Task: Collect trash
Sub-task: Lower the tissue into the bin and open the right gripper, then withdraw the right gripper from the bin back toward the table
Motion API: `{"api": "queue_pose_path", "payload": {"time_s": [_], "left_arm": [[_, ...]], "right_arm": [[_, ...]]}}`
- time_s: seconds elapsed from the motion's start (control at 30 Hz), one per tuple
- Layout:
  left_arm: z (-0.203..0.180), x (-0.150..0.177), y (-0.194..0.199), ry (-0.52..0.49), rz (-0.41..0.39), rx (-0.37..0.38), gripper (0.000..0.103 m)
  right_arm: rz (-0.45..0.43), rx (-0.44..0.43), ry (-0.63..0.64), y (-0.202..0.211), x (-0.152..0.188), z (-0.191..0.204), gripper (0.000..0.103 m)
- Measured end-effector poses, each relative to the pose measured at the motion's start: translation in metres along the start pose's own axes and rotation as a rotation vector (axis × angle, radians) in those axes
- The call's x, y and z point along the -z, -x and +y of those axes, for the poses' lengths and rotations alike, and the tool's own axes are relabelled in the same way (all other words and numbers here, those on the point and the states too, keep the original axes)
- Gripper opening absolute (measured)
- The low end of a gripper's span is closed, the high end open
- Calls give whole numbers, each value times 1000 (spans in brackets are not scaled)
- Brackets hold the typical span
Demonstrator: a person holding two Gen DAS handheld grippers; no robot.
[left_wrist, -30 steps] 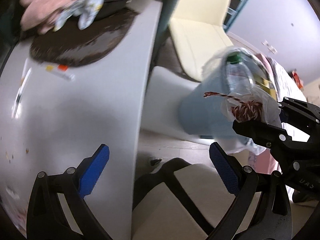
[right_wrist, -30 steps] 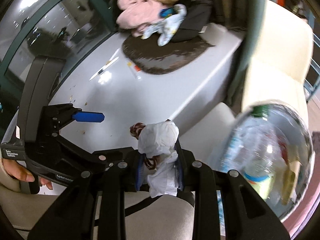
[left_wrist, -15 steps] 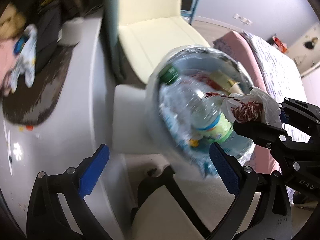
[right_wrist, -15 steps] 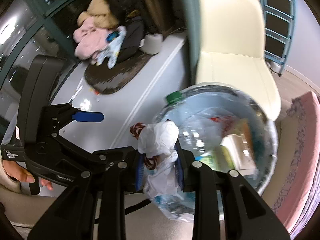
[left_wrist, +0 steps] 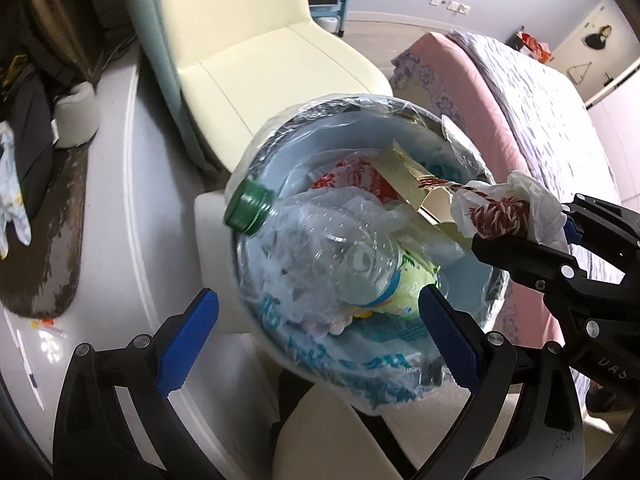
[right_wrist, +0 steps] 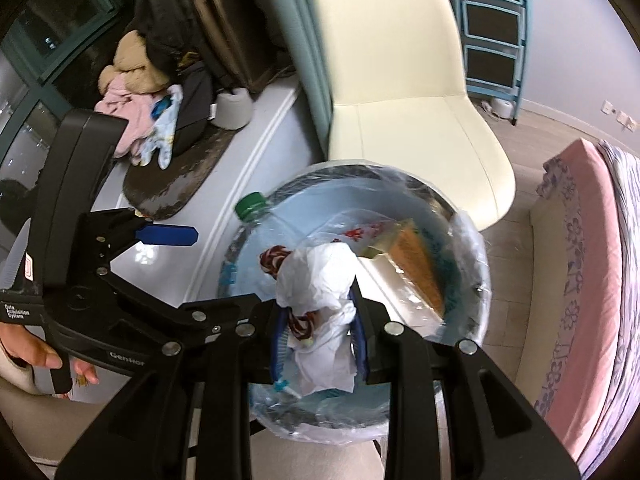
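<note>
The right gripper (right_wrist: 318, 334) is clamped on a crumpled white tissue wad (right_wrist: 316, 276) wrapped around red-and-white string — low centre of its frame, above the lined bin (right_wrist: 474, 240). The left gripper (left_wrist: 316, 334) stands wide, empty, over the bin's plastic bottle (left_wrist: 320, 248).

White tissue (right_wrist: 320, 276) wraps red-and-white twine (left_wrist: 500, 216); green bottle cap (left_wrist: 248, 208); pale-blue bin (right_wrist: 472, 280); cream chair (right_wrist: 400, 92).

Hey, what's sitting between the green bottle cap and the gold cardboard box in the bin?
In the left wrist view, crumpled clear plastic and a red-and-white printed bag lie between the green cap and gold box.
</note>
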State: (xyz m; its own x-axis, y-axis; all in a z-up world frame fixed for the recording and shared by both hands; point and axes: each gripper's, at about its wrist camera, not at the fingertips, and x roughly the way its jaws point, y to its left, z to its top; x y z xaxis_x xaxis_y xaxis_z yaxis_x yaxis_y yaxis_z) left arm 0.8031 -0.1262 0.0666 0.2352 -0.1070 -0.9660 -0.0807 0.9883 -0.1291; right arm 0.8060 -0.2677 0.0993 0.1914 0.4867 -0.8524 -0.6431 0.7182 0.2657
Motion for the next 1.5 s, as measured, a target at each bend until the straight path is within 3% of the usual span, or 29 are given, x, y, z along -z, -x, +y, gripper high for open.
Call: {"api": "queue_pose_path", "payload": {"time_s": [0.53,0.63,0.7,1.0,1.5], "left_arm": [[-1,-28,-17,15,-8,-15,97],[2,-30,-16,20,-11,-30,97],[5,-30,-16,30,-10,-27,97],[11,-25,-9,45,-21,-34,97],[23,-1,17,111,-71,-20,97]], "right_arm": [[8,99,25,-14,-16,-26,27],[-3,156,34,-14,-17,-28,56],[-16,162,29,-13,-17,-29,64],[-40,173,26,-6,-16,-28,65],[-66,150,109,9,-9,9,65]]}}
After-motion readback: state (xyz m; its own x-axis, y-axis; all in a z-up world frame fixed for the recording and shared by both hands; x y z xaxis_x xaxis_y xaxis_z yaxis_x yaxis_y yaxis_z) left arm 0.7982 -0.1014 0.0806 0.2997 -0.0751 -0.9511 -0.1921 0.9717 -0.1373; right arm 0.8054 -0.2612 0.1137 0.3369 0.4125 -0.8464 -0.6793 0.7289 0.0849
